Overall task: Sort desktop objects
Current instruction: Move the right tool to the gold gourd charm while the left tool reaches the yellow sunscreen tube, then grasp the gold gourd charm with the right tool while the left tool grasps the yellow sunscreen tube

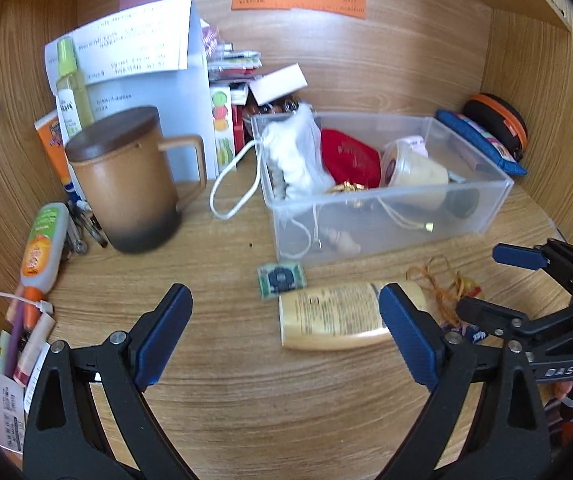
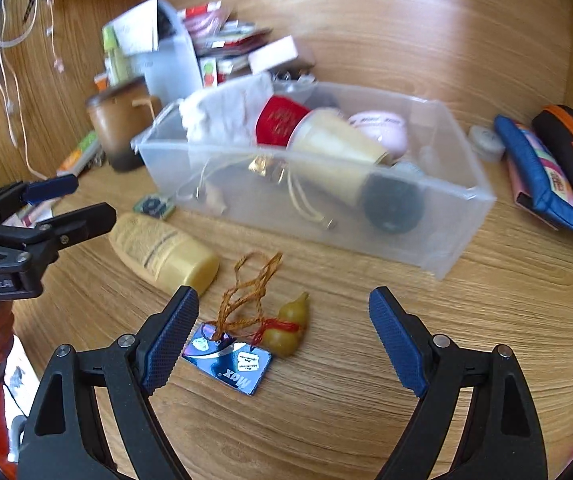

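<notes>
A cream bottle [image 1: 334,316] [image 2: 162,248] lies on its side on the wooden desk in front of a clear plastic bin [image 1: 482,204] [image 2: 426,240]. My left gripper [image 1: 285,296] hovers open just short of the bottle, with its right finger overlapping the cap end in view and nothing between the pads. A small green packet [image 1: 282,280] [image 2: 153,205] lies by the bin's corner. My right gripper [image 2: 284,298] is open above a small gourd charm [image 2: 290,328] on an orange cord, which is tied to a blue card [image 2: 230,364]. Each gripper also shows in the other's view, the right gripper [image 1: 486,280] and the left gripper [image 2: 86,200].
The bin holds a white pouch [image 1: 294,152], a red pouch, a cream cup and a dark round thing. A lidded brown mug [image 1: 126,184] stands at left among tubes and pens. A blue pouch [image 2: 538,176], a black-orange case [image 2: 570,148] and a tape roll [image 2: 486,142] sit at right. Wooden walls enclose the desk.
</notes>
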Demonstrator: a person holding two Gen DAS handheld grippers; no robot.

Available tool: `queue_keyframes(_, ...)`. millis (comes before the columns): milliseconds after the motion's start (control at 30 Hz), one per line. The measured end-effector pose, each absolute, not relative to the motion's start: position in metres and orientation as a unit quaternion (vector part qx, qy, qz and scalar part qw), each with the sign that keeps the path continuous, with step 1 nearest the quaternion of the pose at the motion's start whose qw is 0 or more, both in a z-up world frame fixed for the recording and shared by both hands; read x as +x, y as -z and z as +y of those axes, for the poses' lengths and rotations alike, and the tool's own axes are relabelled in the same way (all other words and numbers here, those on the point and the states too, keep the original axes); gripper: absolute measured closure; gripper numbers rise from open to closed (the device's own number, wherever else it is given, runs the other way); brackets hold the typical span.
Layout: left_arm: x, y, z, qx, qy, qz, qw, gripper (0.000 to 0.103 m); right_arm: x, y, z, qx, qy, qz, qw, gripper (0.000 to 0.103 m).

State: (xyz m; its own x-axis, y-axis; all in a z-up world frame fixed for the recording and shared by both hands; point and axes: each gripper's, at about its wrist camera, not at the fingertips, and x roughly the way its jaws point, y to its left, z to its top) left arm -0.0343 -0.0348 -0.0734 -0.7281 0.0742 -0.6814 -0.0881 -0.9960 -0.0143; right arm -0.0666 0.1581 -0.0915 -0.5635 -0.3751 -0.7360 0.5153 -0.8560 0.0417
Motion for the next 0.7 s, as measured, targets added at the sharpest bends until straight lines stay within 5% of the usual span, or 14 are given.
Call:
queue_keyframes(167,-0.03,0.077,-0.026,-0.368,-0.926,0.028,0.075,0.008,-0.072,0.103,0.152,0.412,0.87,0.093,0.255,0.024)
queue_keyframes(533,-0.045,0.078,0.012,-0.372,-0.899,0.141,0.185,0.008,-0.075,0.108,0.158,0.414,0.869,0.108,0.249,0.075)
queue_keyframes(700,-0.062,0.094,0.023,-0.409,-0.879,0.16,0.186,0.012,-0.08,0.105,0.176,0.428,0.864,0.061,0.26,0.08)
